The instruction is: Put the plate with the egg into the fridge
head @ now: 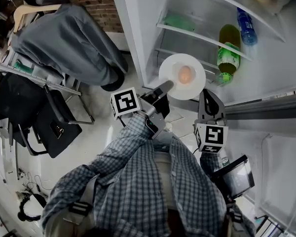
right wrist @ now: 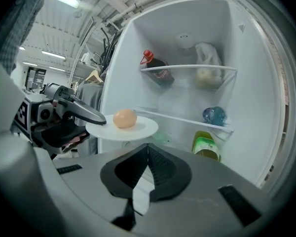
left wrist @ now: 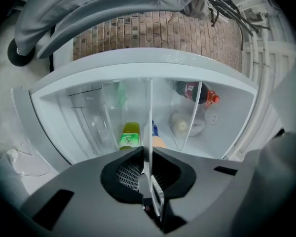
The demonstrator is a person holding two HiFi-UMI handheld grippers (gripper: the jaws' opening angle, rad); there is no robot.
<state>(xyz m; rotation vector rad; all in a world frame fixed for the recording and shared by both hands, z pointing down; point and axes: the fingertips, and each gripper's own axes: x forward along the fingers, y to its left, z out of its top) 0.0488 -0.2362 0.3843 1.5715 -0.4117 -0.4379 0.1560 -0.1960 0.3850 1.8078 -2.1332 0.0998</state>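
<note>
Holding it level is what matters now. Your left gripper (head: pixel 165 87) carries the plate (head: pixel 194 84) by one rim only, so the rest hangs out unsupported, with the egg (head: pixel 186 74) loose near the middle. Any tilt and I'd expect it to roll.

My read is that you're at the carry-in stage. The plate is in the air at the open fridge (head: pixel 133 38), not yet resting on any shelf.

How I'd run it:
- Go in slow and straight, far rim first, over a bare stretch of the glass shelf (right wrist: pixel 187 118).
- Stay clear of the green bottle (head: pixel 228 51) and the blue bottle (head: pixel 246 26) on the right side, since the plate's rim could clip them.
- Let the base land flat before you release.
- Pull the fingers out along the same line so they don't drag the rim.

Fingers vs plate:
- **Left:** the fingers are clamped on the plate's near-left rim, one above and one below. In the left gripper view the plate runs edge-on straight between them, with the egg just peeking out beyond.
- **Right:** the right gripper (right wrist: pixel 148 148) has its fingers together with nothing between them. The plate lies ahead and to the left of them, near but apart.

Bring the right gripper in only to steady the plate from underneath if it sags.
</note>
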